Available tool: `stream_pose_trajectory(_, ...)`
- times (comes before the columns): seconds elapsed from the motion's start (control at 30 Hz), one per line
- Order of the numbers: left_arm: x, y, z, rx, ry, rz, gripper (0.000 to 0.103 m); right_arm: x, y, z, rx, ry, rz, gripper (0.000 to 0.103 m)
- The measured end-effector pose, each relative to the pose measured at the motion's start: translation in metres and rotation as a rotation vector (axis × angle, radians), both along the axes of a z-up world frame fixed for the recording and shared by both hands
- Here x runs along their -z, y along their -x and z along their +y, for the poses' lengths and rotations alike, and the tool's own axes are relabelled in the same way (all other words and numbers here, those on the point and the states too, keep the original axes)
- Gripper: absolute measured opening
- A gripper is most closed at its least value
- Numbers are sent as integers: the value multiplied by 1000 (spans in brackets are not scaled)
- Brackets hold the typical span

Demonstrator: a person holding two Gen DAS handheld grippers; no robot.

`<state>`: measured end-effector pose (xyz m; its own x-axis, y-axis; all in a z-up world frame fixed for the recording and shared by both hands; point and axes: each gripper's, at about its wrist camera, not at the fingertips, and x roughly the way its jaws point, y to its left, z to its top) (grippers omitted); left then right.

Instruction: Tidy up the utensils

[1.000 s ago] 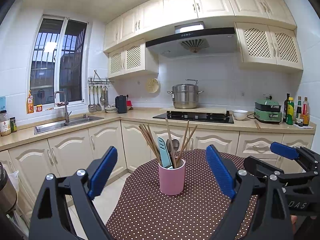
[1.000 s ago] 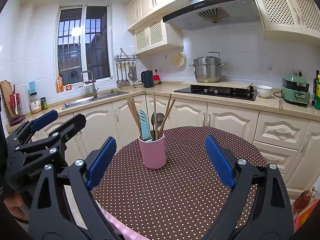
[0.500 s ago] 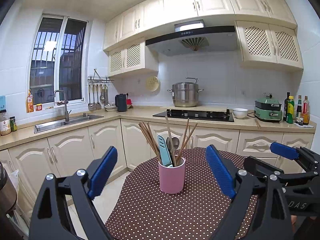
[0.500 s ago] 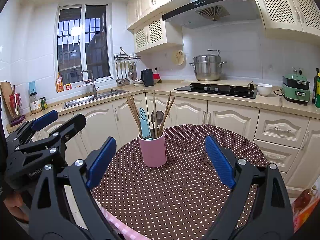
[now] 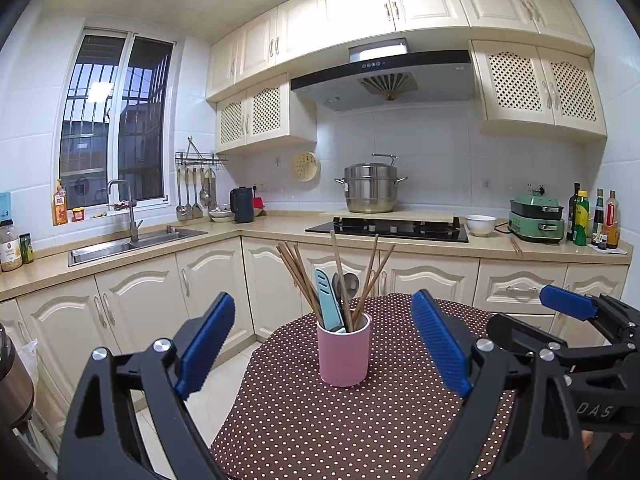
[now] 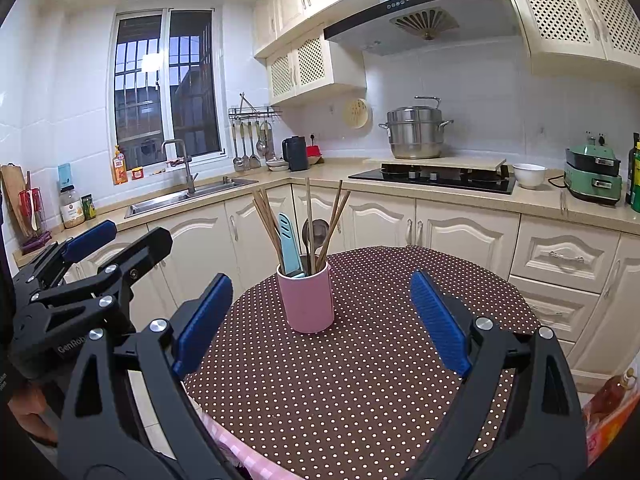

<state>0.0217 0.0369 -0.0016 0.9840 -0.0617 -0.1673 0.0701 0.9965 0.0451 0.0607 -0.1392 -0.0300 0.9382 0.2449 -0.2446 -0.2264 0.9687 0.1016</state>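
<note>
Pink and smooth-walled, the utensil cup (image 5: 344,350) stood upright on the round table (image 5: 320,420) under its brown polka-dot cloth, toward the far side and well clear of both tools. It held a loose spray of wooden chopsticks (image 5: 298,276) leaning left and right, a light blue knife-like piece (image 5: 328,300) and a metal spoon (image 6: 314,232) tucked behind. Nothing else lay on the cloth in either view.

The left gripper (image 5: 320,344) was spread wide and empty, its blue pads framing the cup from a distance; the right gripper (image 6: 318,322) was likewise released and carried nothing. Each tool showed at the edge of the other's view, side by side short of the cup.

The likeliest trouble, as I judged it, was the cup itself: tall, narrow and top-heavy with long sticks, it could tip if a finger nudged the rim or if one chopstick was drawn out at a slant while the others leaned on it. Thin round chopsticks might also roll or slip between flat pads. The cloth overhung the table edge, so a dragged finger could bunch it and shift the cup. With both tools close together, reaching at once risked a knock between them
</note>
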Motion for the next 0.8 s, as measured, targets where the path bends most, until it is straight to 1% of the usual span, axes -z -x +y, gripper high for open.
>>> stream_pose_trajectory(0.6, 3, -5, -2, -3, -7, 2, 88, 0, -1, -1, -1, -3, 3, 89)
stream_pose_trajectory(0.8, 5, -11, -2, -4, -5, 10, 88, 7, 4, 7, -4, -11, 14, 89)
